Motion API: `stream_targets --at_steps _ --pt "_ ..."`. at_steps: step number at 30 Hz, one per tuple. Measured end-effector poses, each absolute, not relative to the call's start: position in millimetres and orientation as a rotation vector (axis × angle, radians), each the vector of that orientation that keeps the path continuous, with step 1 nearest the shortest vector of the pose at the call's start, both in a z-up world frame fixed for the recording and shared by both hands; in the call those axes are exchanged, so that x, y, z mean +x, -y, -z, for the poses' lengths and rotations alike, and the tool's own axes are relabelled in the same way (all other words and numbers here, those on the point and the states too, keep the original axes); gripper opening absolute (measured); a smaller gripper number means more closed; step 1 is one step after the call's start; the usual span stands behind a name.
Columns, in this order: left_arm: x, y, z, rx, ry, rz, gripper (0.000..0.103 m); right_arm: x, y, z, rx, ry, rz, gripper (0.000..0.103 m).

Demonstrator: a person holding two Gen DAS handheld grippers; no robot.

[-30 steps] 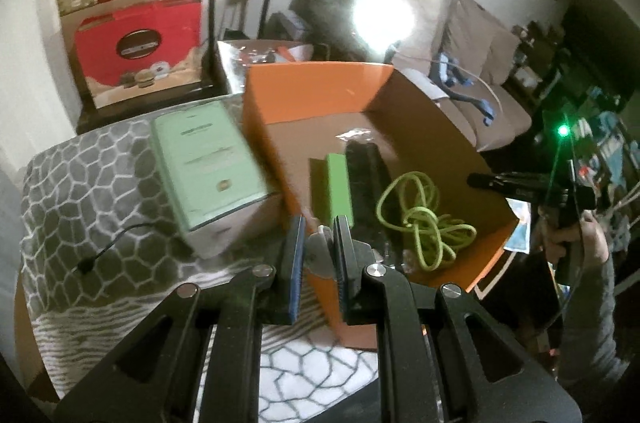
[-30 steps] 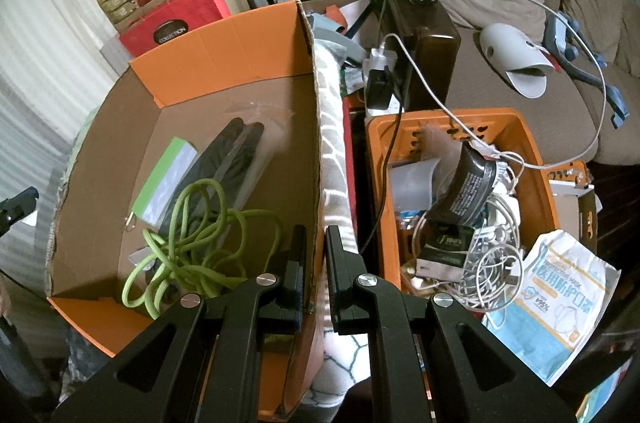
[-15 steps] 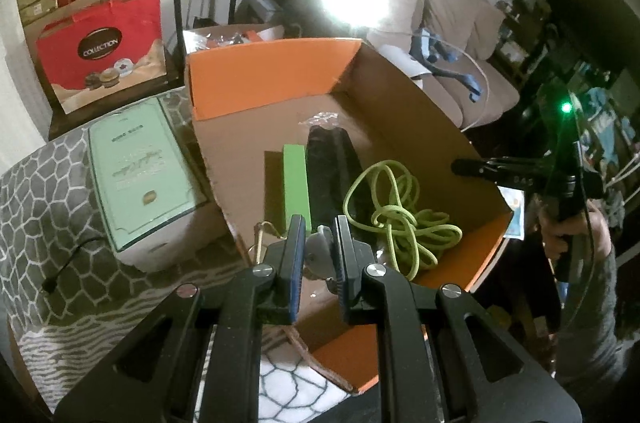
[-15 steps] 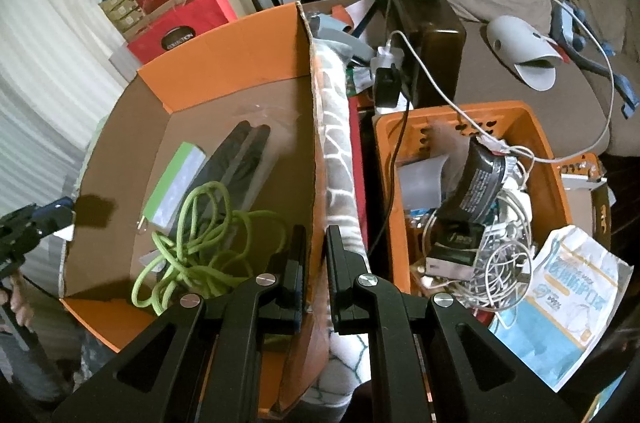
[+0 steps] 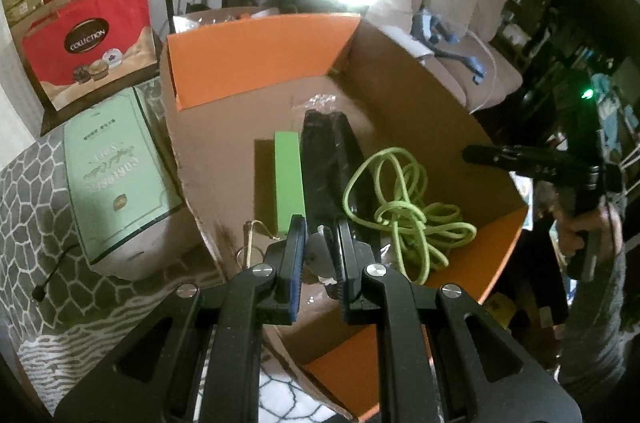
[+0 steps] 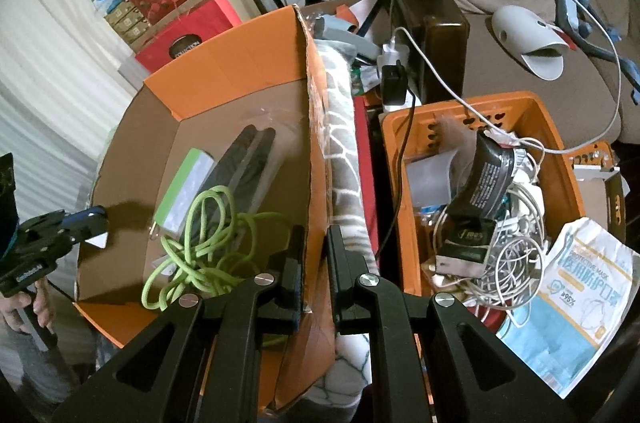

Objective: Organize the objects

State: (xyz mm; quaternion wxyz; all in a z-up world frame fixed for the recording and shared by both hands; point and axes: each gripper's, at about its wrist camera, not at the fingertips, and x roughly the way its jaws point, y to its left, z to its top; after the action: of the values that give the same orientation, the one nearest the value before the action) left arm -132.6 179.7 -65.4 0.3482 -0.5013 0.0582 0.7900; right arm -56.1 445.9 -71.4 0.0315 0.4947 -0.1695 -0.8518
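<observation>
Orange cardboard is what both my cameras are filled with: the open box sits on the grey patterned cover, and my left gripper hangs over its near edge, its fingers pinching a small pale item that I cannot identify. My right gripper has its fingers nearly pressed together astride the box's right wall; whether they actually grip the cardboard I cannot tell.

I judge the step in hand to be dropping that small item into the box. To do it well I should carry it further in, over bare cardboard floor, lower it close to the bottom and then part the fingers, so it doesn't land on the cord tangle or slip outside. Steadying the wall with my right side should help.

The box holds a green slab, a long black bagged item beside it, and a tangled lime-green cord. The orange plastic crate to the right is crammed with white cables and a black pouch; a face-mask packet leans against it.
</observation>
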Motion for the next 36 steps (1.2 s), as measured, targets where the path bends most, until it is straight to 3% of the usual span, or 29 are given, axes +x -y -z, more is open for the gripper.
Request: stream_targets --at_steps 11,17,21,25,28,33,36 --pt "-132.8 -202.9 83.3 -1.347 -0.341 -2.063 0.013 -57.3 -444.9 69.4 1.525 0.523 2.627 0.010" --pt "-131.9 -201.7 83.1 -1.347 -0.341 -2.071 0.015 -57.8 -444.3 68.9 1.525 0.522 2.627 0.010" --pt "-130.3 -198.2 78.9 -1.342 -0.305 -2.062 0.033 -57.2 -444.8 69.5 1.524 0.524 2.627 0.010" --pt "-129.7 -191.3 69.6 -1.326 -0.264 -2.064 0.035 -57.2 -444.9 69.5 1.524 0.525 2.627 0.010" --pt "-131.3 -181.2 60.6 -1.312 -0.216 -2.079 0.043 -57.6 -444.6 69.1 1.526 0.524 2.627 0.010" --pt "-136.6 -154.2 45.6 -1.289 -0.132 -2.100 0.047 -57.2 -444.9 69.3 1.524 0.524 2.627 0.010" --pt "-138.0 -141.0 39.1 -1.287 -0.130 -2.170 0.065 -57.3 -445.1 69.4 1.526 0.520 2.629 0.010"
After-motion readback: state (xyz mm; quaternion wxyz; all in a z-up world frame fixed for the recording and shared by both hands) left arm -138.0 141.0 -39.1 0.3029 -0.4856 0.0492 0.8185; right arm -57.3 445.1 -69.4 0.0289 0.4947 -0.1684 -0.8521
